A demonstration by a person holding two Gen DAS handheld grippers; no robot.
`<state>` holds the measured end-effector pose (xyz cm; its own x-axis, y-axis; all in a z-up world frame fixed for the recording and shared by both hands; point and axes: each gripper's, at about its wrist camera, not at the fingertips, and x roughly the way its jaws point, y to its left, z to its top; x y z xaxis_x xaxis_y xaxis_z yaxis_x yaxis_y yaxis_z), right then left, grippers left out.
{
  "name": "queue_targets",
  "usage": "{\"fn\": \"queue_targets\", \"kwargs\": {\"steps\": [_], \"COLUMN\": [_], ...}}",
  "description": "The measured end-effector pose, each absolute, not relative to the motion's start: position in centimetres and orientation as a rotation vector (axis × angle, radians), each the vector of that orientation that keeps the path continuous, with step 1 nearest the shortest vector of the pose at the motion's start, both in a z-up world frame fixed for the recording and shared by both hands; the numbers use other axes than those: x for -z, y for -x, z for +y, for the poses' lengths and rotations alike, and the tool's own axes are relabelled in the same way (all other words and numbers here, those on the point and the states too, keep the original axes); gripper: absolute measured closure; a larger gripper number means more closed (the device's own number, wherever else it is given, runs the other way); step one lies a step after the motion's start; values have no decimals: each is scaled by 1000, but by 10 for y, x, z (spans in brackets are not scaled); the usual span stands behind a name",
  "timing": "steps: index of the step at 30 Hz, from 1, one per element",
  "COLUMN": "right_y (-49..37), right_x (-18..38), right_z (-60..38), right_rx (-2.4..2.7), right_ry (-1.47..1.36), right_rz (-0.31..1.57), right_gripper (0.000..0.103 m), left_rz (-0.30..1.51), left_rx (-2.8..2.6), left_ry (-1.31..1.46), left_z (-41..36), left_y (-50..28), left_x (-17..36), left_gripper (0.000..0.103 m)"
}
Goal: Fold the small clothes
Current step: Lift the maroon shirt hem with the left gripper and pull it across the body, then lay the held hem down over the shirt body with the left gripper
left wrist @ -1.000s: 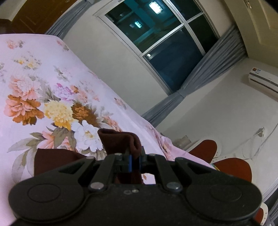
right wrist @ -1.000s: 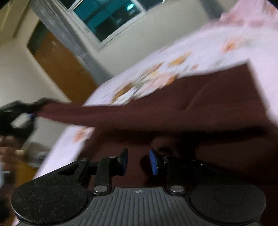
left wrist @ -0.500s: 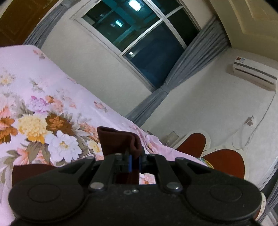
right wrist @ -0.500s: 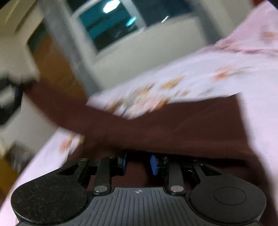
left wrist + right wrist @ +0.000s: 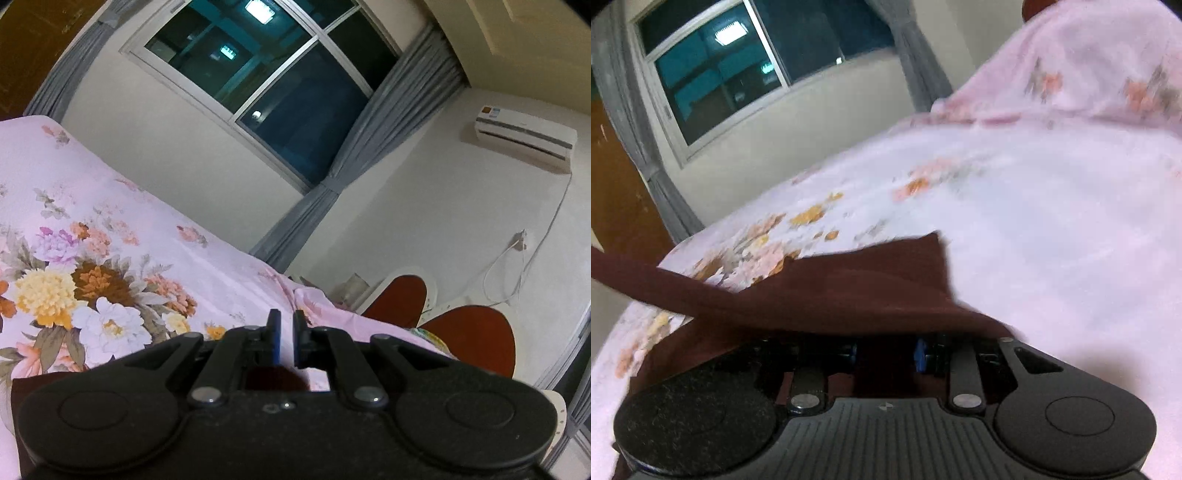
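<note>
**Dark red cloth half lifted off the bed, both grippers at it**

The dark red cloth (image 5: pixel 849 295) is on the flowered bed sheet (image 5: pixel 1052 240), on the side of the bed nearest the camera. Its far corner lies flat on the sheet. One strip of it lifts off the sheet and runs taut out of the picture at the left (what holds that end is out of frame).

The right gripper (image 5: pixel 886 350) is low at the cloth's near edge. The cloth is draped over its fingertips and hides them. Its blue pads (image 5: pixel 919 354) stand apart, with only dark cloth showing behind the gap, so this is not a pinch. The view is motion-blurred.

The left gripper (image 5: pixel 286 328) is above the sheet (image 5: pixel 184 258), pointing toward the far edge of the bed and the wall. Its jaws are closed to a narrow slit. A bit of the cloth (image 5: pixel 275 378) shows low behind the fingers and more at the bottom left. I cannot tell whether a fold is caught in the slit.

Background:
- window (image 5: pixel 280 85), dark outside
- grey curtain (image 5: pixel 369 147)
- air conditioner (image 5: pixel 524 142) on the wall
- red-brown chair (image 5: pixel 469 339) past the bed's far corner
</note>
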<state>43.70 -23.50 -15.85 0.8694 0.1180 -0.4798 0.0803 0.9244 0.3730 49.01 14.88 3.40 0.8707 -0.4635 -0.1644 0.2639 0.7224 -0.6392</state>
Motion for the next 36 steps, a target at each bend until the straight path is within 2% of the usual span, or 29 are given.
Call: {"fn": "queue_targets", "kwargs": {"steps": [3,8,9,10,11,12,13,14,16,18,27,29,31,32,36], "right_y": [-412,-417,-412,-410,-407,-404,-395,-390,-388,-396,-405,-406,-408,-409,-411], "right_x": [148,142,140,137,136,136,134,134,133,133,132,134,137,138,138], "right_z": [-232,-229,-232,-236,-240,-244,-249,-251,-255,-253,-242,-243,-244,-244,-243], "right_rx": [-127,-172,-172,-172,-184,-186,-169,-156,-170,-171,-222,-223,-221,-216,-220], "right_ry": [-412,-494,-500,-501,-512,-528,-531,-527,-556,-564,-525,-527,-533,-530,-528], "right_rz": [480,544,551,561,566,557,538,521,498,508,488,493,501,505,507], "right_gripper": [75,75,75,75,70,52,43,34,34,34,34,34,34,34,34], "left_rz": [315,364,398,430,444,459,493,531,577,614,745,727,696,682,578], "left_rx": [397,306,271,220,165,126,113,110,129,169,175,175,177,177,196], "left_ry": [666,644,641,634,639,657,694,740,808,913,958,993,1034,1047,1011], "left_z": [156,177,184,189,193,197,202,205,203,203,188,184,185,185,186], "left_y": [-486,-466,-459,-451,-442,-433,-428,-425,-424,-431,-471,-475,-480,-482,-476], "left_x": [-31,-2,12,28,42,58,74,90,110,126,167,176,182,184,157], "left_gripper": [100,99,81,70,58,58,58,58,63,74,80,80,87,98,99]}}
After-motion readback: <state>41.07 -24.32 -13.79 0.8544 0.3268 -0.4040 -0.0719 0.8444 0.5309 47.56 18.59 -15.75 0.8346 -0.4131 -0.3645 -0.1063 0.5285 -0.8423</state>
